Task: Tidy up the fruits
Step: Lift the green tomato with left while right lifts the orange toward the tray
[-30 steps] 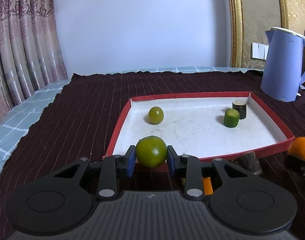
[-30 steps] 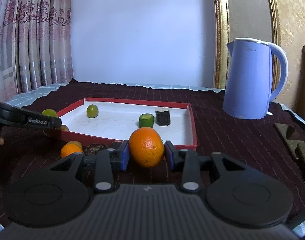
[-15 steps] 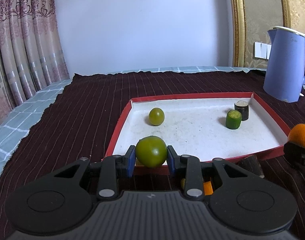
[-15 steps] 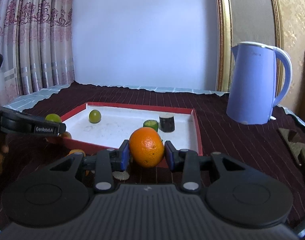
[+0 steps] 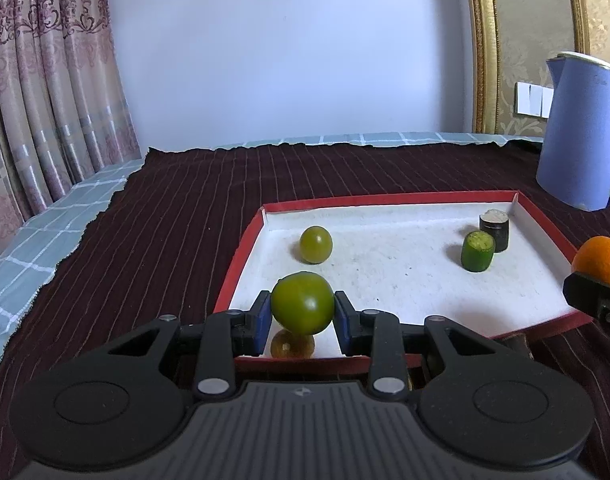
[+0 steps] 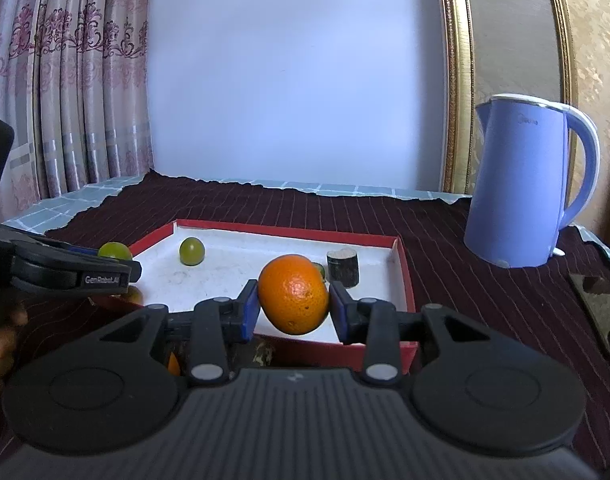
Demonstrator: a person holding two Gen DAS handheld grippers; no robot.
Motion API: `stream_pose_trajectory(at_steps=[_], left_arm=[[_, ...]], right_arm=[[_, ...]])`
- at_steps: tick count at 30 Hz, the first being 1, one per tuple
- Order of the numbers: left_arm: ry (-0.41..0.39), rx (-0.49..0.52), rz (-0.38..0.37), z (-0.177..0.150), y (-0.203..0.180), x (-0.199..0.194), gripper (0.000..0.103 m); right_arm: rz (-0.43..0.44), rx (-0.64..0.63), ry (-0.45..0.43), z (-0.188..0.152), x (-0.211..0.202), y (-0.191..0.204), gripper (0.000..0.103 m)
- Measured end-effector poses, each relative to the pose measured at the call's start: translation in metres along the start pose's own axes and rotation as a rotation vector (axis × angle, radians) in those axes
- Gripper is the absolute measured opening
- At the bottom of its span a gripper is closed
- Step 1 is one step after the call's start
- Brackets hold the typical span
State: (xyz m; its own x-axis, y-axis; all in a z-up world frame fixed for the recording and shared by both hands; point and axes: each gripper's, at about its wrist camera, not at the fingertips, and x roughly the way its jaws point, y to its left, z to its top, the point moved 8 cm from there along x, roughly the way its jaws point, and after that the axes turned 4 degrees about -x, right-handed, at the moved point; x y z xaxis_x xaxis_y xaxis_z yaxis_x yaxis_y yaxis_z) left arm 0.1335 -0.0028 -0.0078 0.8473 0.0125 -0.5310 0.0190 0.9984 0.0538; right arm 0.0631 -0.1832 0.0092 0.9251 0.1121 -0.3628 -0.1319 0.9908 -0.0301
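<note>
The left gripper [image 5: 303, 320] was seen clamped on a green fruit [image 5: 302, 303], its 2 blue pads pressed against the fruit's sides. The fruit was held above the near left corner of a red-rimmed tray [image 5: 393, 199], and a small brownish-yellow fruit [image 5: 292, 345] was seen directly below it on the white tray floor.

The right gripper [image 6: 293, 308] was seen clamped on an orange [image 6: 293, 294], with its pads against both sides of the fruit. The orange was held over the near edge of the tray, toward its right part.

Inside the tray, a second, smaller green fruit [image 5: 315, 244] was seen lying near the far left corner. A short green cylinder piece [image 5: 477, 257] was seen standing toward the far right, and a dark cylinder piece [image 5: 493, 227] with a pale top was seen just beyond it, close to the right wall. Whether the 2 pieces touched could not be told.

The tray was laid on a dark maroon striped cloth [image 5: 185, 216]. A blue kettle [image 6: 529, 184] was seen standing on the cloth to the far right, well apart from the tray. Pink patterned curtains [image 6: 65, 80] were seen hanging at the far left.
</note>
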Motion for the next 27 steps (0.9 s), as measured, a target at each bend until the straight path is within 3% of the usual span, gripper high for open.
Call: stream_pose_trajectory(at_steps=[27], left_arm=[[0.009,0.028,0.032,0.016,-0.009,0.033,0.032]], right_arm=[[0.011,-0.012,0.007,0.013,0.025,0.0,0.034]])
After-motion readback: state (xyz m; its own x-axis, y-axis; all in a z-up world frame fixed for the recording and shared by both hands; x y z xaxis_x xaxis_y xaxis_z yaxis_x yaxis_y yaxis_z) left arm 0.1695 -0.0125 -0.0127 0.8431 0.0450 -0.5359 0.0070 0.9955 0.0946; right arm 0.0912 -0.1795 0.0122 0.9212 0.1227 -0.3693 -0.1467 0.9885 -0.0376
